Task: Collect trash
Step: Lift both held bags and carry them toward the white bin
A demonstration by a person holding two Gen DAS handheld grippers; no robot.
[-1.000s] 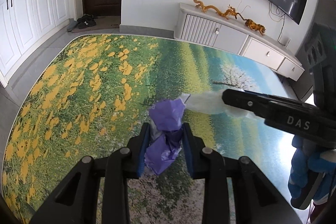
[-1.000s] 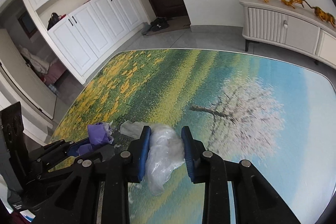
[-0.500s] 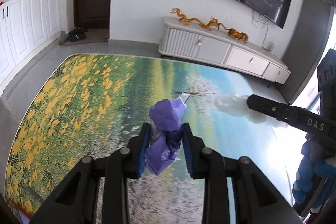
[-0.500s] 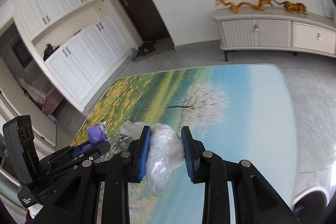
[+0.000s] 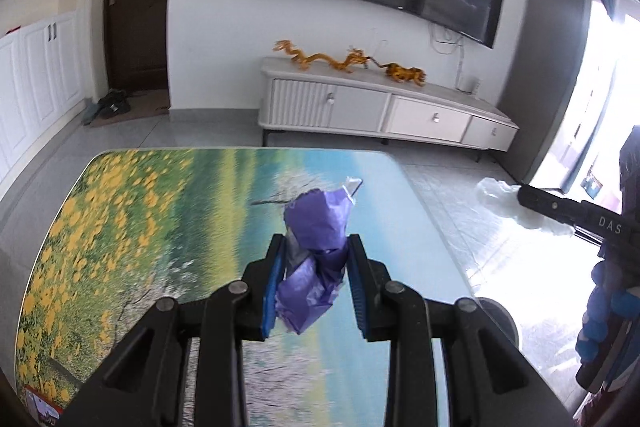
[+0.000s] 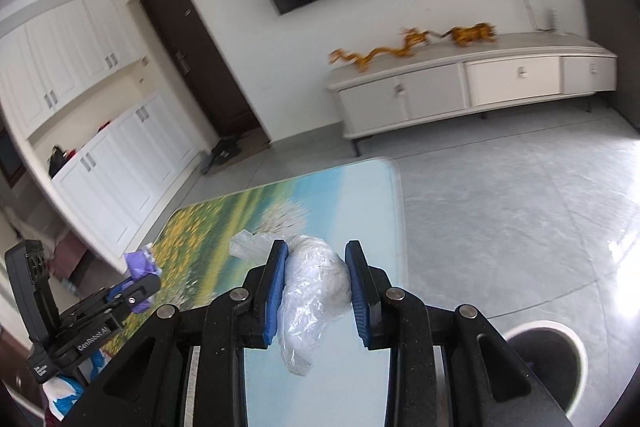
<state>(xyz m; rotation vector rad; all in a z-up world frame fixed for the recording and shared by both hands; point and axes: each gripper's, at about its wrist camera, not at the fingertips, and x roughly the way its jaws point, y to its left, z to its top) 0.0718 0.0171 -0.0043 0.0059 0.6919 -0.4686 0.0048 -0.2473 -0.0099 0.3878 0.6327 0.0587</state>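
1. Surface (image 5: 120, 227) – a top printed with a landscape of yellow flowers, green field and blue sky. The left wrist view shows most of it, out to its far edge; the right wrist view shows only a corner (image 6: 360, 195) with grey floor tiles beside it.
2. Round bin (image 6: 548, 351) – dark inside with a pale rim, standing on the floor. It is plain in the right wrist view; the left wrist view shows only part of its rim (image 5: 500, 315).
3. Left gripper (image 5: 316, 283) – fingers clenched on a crumpled purple wrapper (image 5: 316, 227), held clear above the surface. The right wrist view shows it from the side (image 6: 138, 277).
4. Right gripper (image 6: 316, 291) – fingers clamped on a clear plastic bag (image 6: 312, 287) with a white wad inside; the bag hangs over the surface edge. The left wrist view shows its pale tip (image 5: 496, 193).
5. Change from one second ago – both views have tilted up and swung right: the wall television and floor now show, the bin has entered view, and both grips are unchanged.
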